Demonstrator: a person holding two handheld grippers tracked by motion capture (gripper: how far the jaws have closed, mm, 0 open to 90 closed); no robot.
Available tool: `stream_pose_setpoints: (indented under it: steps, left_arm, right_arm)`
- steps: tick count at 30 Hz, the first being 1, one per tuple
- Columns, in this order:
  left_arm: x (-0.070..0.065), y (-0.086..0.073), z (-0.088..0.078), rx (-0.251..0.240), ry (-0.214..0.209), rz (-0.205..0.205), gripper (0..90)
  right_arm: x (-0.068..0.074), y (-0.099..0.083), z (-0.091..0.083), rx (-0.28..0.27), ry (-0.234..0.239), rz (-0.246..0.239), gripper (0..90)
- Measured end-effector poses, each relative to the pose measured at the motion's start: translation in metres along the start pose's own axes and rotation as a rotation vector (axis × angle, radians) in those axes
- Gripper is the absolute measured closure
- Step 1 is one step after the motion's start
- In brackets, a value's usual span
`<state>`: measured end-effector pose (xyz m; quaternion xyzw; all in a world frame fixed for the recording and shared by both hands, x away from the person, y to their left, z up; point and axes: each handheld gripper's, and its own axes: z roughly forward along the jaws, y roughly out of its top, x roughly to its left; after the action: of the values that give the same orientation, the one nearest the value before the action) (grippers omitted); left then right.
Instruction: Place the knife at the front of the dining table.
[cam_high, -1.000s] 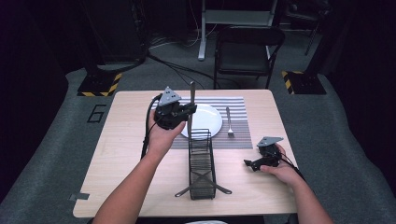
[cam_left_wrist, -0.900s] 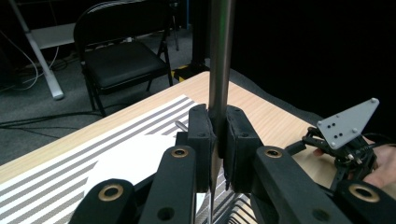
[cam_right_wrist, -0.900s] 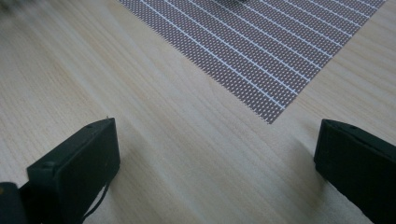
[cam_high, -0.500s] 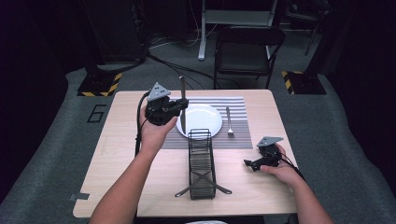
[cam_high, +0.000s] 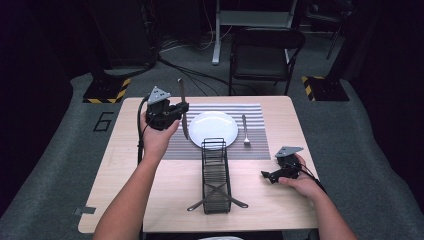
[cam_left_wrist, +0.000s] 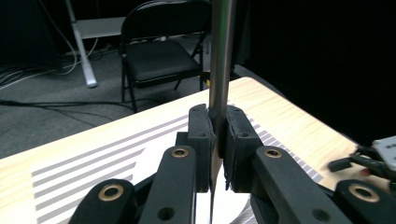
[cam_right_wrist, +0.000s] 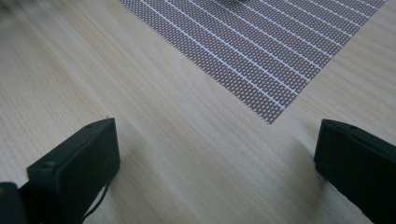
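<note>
Above the left edge of the striped placemat (cam_high: 220, 131), we hold a table knife (cam_high: 183, 107) upright in the left gripper (cam_high: 176, 109), the jaws clamped tight on the metal partway along its length, as the left gripper view shows with the pads pressed to either side of the shaft (cam_left_wrist: 219, 56). One end of the knife points up and away; the other hangs down just beside the white plate (cam_high: 213, 128). A fork (cam_high: 245, 131) lies on the mat at the plate's far side, so we judge the step in hand to be laying the knife on the mat to the left of the plate. To do it well, we should tip the knife from upright toward flat, bring it down parallel to the fork, keep it off the plate's rim, and let go only once it rests on the mat. The wire rack (cam_high: 215, 172) stands on the wooden table (cam_high: 125, 165) near us, well apart from this spot. Our right gripper (cam_high: 276, 173) rests low on the table by the mat's near right corner, its jaws spread wide with nothing between them.
</note>
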<state>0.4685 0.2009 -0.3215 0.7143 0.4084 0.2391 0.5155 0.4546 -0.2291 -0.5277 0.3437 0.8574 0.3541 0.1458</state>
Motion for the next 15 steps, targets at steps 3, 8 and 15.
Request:
stream_pose_setpoints:
  steps: [3, 8, 15]
  left_arm:
    - [0.006, -0.006, 0.004, 0.003, 0.017, 0.007, 82.7]
    - [0.016, -0.018, 0.009, 0.011, 0.046, -0.009, 82.7]
    - [0.031, -0.033, 0.014, 0.032, 0.086, -0.027, 82.6]
  right_arm:
    - [0.000, 0.000, 0.000, -0.001, 0.000, 0.000, 0.0]
    - [0.000, 0.000, 0.000, -0.001, 0.000, 0.000, 0.0]
    - [0.000, 0.000, 0.000, 0.000, 0.000, 0.000, 0.0]
